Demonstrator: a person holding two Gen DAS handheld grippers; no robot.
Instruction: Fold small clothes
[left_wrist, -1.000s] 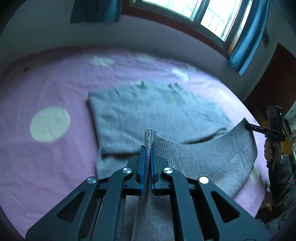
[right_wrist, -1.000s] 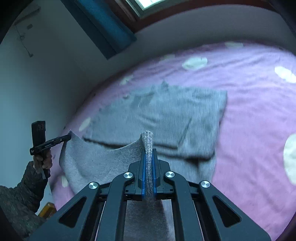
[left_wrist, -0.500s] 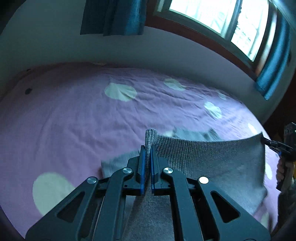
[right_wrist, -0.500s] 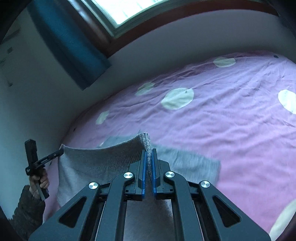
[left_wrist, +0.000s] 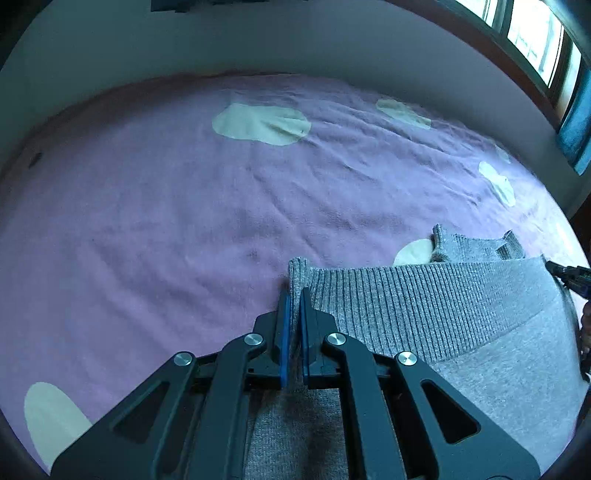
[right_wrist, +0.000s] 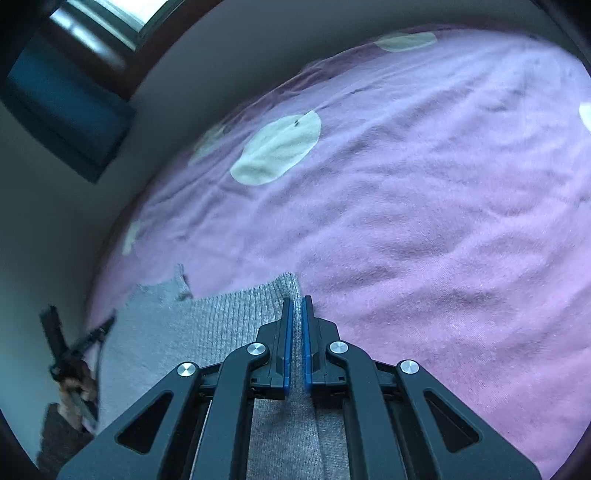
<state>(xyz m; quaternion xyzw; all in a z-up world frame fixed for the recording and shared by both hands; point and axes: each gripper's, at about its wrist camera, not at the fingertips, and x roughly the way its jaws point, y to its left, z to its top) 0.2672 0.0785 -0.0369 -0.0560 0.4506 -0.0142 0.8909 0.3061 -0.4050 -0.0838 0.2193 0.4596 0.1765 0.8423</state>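
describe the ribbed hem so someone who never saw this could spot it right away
A purple blanket with pale dots covers the bed, and one grey sweater lies on it. Both the left gripper and the right gripper pinch its edge. That edge is the ribbed hem: a band of upright knit ridges, unlike the smooth knit below it.
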